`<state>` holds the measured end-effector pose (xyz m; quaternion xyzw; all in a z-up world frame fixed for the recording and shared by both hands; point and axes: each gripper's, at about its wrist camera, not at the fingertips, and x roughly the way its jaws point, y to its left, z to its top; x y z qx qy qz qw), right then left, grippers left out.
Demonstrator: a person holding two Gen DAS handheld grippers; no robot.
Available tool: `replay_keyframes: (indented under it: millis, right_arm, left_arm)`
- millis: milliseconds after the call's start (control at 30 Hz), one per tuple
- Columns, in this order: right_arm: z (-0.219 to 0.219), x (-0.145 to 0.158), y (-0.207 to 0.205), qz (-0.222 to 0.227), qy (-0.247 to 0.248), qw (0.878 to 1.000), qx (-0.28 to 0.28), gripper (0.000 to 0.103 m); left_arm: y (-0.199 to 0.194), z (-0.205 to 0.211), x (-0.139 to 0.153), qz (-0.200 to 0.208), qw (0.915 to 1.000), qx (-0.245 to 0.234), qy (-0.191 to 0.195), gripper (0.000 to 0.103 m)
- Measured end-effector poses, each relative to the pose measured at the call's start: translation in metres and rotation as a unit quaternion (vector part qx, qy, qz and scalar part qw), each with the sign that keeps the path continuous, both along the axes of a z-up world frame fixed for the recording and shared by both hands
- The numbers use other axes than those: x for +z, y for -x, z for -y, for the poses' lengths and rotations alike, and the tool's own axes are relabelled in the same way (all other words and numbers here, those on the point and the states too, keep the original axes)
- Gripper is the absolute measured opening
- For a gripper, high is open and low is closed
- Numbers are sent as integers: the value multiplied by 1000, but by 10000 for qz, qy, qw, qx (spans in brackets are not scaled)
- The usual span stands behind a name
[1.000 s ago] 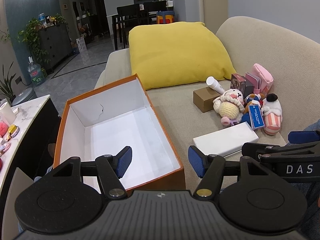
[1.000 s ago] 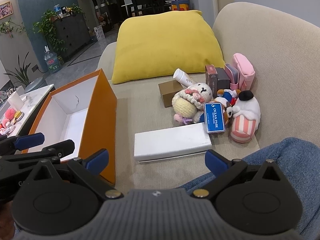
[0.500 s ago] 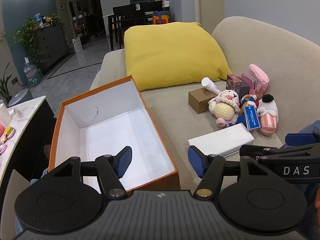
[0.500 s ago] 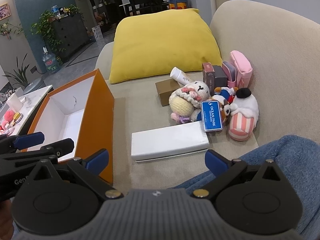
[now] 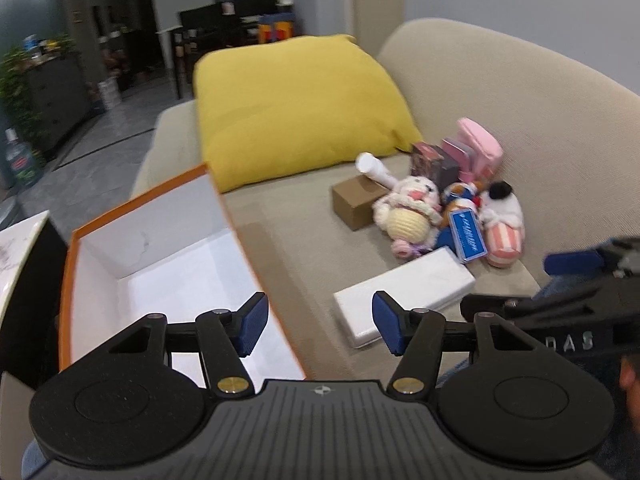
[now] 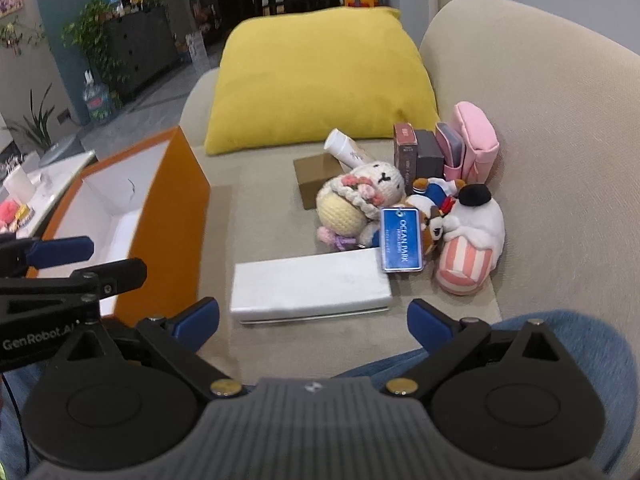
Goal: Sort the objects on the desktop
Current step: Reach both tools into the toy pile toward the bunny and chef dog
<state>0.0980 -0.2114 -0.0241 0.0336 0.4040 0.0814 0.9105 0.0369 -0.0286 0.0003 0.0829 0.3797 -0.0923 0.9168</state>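
Note:
An open orange box (image 5: 160,248) with a white, empty inside stands on the sofa at the left; it also shows in the right wrist view (image 6: 176,216). A flat white box (image 6: 312,286) lies on the seat right of it, also in the left wrist view (image 5: 404,294). Behind it lie a crocheted bunny (image 6: 356,200), a blue tag (image 6: 401,239), a striped plush slipper (image 6: 468,252), a brown carton (image 6: 316,178), a white tube (image 6: 348,152), small dark boxes (image 6: 416,156) and a pink pouch (image 6: 476,140). My left gripper (image 5: 318,326) is open and empty over the orange box's right wall. My right gripper (image 6: 312,320) is wide open and empty, just short of the white box.
A yellow cushion (image 6: 320,76) leans at the sofa's far end. The sofa back (image 6: 560,140) curves along the right. A white marble-topped table (image 6: 40,184) with small items stands left of the sofa. A jeans-clad leg (image 6: 520,340) lies at the lower right.
The left gripper has swung right, from over the orange box toward the white box and toys. The right gripper has edged closer to the white box. Both stay open.

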Motion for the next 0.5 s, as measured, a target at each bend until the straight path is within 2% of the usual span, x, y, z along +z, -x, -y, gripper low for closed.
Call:
replay_keyframes:
  millis: [267,500]
  right_arm:
    - [33,8,-41,-317,207,9993,-64,85]
    - [64,-5,-98,-707,-136,9964,-456,78]
  left_arm:
    - [-41,24,5,-201,9980,-589,68,68]
    - [-97,51,-4,-423,9887,-1435,123,68]
